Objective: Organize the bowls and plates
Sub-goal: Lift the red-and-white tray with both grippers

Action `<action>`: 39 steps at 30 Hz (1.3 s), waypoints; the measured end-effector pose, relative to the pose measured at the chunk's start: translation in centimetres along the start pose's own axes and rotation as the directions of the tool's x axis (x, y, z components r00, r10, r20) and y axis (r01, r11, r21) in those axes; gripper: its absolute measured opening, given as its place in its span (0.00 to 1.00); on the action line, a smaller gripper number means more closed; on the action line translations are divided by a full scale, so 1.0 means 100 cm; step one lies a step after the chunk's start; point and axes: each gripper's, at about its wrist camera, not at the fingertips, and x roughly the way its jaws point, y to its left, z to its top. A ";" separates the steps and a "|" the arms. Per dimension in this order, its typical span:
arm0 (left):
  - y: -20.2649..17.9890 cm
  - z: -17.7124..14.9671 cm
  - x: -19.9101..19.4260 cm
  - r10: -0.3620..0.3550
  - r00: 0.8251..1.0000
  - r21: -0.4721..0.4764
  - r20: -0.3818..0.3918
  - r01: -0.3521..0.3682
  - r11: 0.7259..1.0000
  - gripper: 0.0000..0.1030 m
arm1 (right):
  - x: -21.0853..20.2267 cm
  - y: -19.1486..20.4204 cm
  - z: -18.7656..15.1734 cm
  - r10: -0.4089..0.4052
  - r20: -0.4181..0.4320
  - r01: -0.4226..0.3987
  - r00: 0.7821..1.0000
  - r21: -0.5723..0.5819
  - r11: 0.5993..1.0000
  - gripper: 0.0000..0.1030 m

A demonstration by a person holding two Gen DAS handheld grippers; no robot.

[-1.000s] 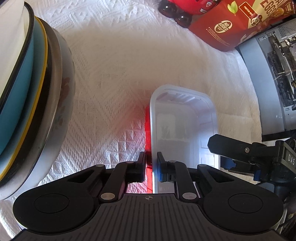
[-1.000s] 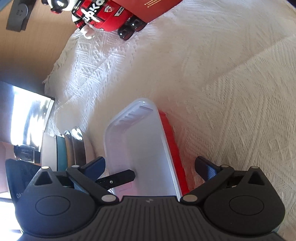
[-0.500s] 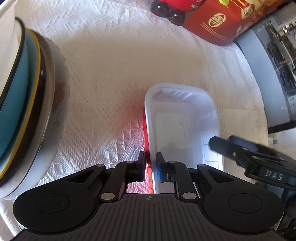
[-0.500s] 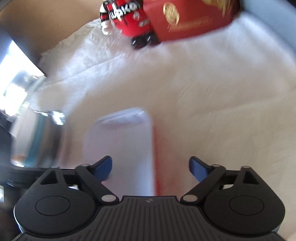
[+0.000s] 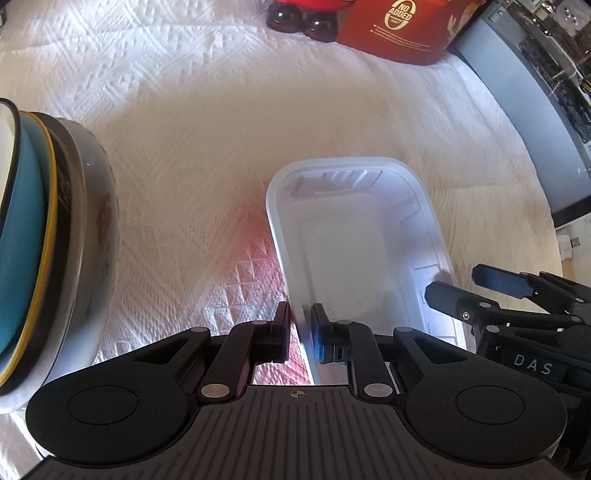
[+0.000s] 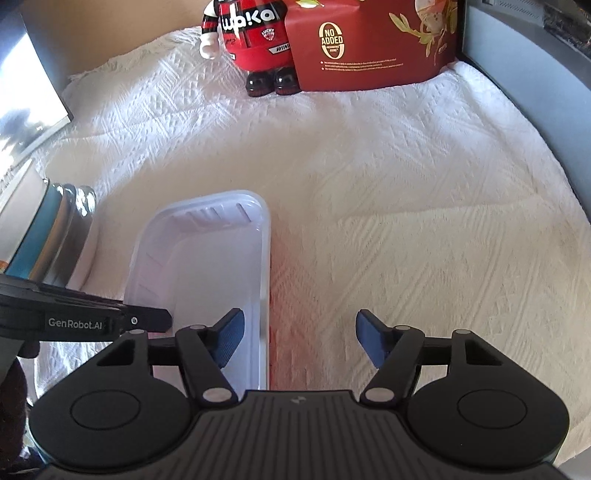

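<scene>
1. On the white textured cloth [image 6: 406,192], a translucent plastic container [image 5: 354,236] lies lengthwise, its short end pointing to the far side.
2. The left gripper [image 5: 300,332] pinches the container's near left wall, one finger outside and one inside the rim.
3. A red tint shows on the cloth along the container's left edge in the left wrist view; what causes it cannot be told.
4. The right gripper [image 6: 299,341] is spread wide, with its left finger inside the container near the right wall and its right finger outside over the cloth.
5. To the left stands a stack of plates and bowls [image 5: 44,236], on edge in this view, apart from the container.
6. At the far side a red toy figure [image 6: 255,33] stands just beside a red box [image 6: 369,44].
</scene>
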 end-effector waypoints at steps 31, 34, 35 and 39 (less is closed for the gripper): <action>0.019 -0.008 -0.014 -0.072 0.997 -0.123 -0.014 0.069 0.990 0.19 | 0.001 0.014 -0.001 0.141 -0.051 -0.143 0.989 -0.051 0.988 0.32; 0.016 -0.007 -0.011 -0.061 0.998 -0.113 -0.022 0.058 0.992 0.19 | 0.005 0.011 0.004 0.141 -0.046 -0.142 0.989 -0.021 0.990 0.32; 0.016 -0.008 -0.011 -0.060 0.998 -0.111 -0.024 0.057 0.992 0.19 | 0.005 0.010 0.004 0.141 -0.046 -0.142 0.989 -0.018 0.990 0.32; 0.015 -0.009 -0.007 -0.061 0.998 -0.117 -0.034 0.057 0.991 0.19 | 0.008 0.010 0.001 0.152 -0.059 -0.153 0.987 -0.012 0.988 0.32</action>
